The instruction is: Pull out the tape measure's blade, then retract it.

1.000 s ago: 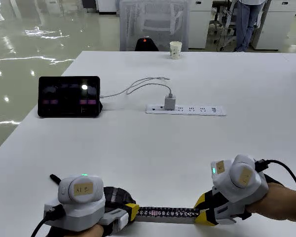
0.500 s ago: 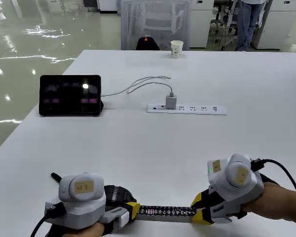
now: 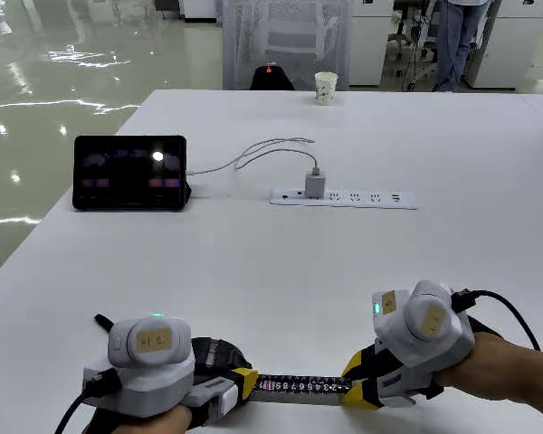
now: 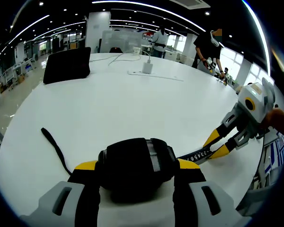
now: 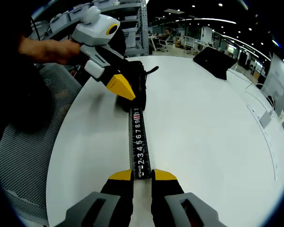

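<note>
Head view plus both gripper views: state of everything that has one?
Left gripper: shut on tape case.
Right gripper: shut on blade tip.
Tape case: on table, clamped between jaws.
Blade: partly out, flat along table.
Tablet: propped up, screen lit, cable attached.
Charger: plugged into power strip.
Cup: upright, contents can't be seen.
</note>
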A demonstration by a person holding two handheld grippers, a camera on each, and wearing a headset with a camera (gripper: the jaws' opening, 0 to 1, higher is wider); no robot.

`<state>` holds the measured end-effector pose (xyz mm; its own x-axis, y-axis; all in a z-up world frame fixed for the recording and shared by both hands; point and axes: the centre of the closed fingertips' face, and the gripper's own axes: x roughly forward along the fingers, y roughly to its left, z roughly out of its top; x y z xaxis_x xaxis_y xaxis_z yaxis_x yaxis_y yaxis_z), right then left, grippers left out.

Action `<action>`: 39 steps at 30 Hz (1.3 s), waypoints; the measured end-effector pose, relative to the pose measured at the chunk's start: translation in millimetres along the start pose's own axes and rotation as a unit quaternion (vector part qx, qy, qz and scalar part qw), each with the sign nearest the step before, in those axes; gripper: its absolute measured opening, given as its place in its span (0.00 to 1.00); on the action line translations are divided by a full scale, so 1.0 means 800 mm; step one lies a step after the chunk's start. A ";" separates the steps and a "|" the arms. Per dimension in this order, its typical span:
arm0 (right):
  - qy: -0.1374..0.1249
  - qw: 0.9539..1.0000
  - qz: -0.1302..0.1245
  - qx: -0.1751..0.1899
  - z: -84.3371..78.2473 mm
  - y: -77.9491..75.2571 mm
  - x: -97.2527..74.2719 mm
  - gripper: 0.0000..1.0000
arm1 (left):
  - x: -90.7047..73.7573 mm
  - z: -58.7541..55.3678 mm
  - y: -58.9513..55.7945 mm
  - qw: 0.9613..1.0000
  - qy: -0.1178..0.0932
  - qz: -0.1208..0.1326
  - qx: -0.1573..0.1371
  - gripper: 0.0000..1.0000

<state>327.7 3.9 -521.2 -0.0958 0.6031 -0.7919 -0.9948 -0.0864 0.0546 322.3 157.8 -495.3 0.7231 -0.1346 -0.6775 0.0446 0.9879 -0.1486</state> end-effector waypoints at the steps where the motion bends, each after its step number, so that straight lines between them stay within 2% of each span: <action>1: 0.000 1.000 0.000 0.000 0.001 0.000 0.001 0.10 | 0.000 0.000 0.000 1.000 0.000 0.000 0.000 0.57; 25: -0.008 1.000 -0.001 -0.001 0.018 0.001 0.013 0.10 | -0.001 0.000 0.000 1.000 0.001 -0.002 -0.002 0.57; 39: -0.017 1.000 -0.001 -0.002 0.035 0.004 0.027 0.10 | -0.001 0.000 0.000 1.000 0.001 -0.002 -0.003 0.57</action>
<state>321.5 38.5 -521.1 -0.0946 0.6302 -0.7707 -0.9949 -0.0874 0.0506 322.0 157.7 -494.8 0.7217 -0.1380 -0.6784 0.0431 0.9870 -0.1549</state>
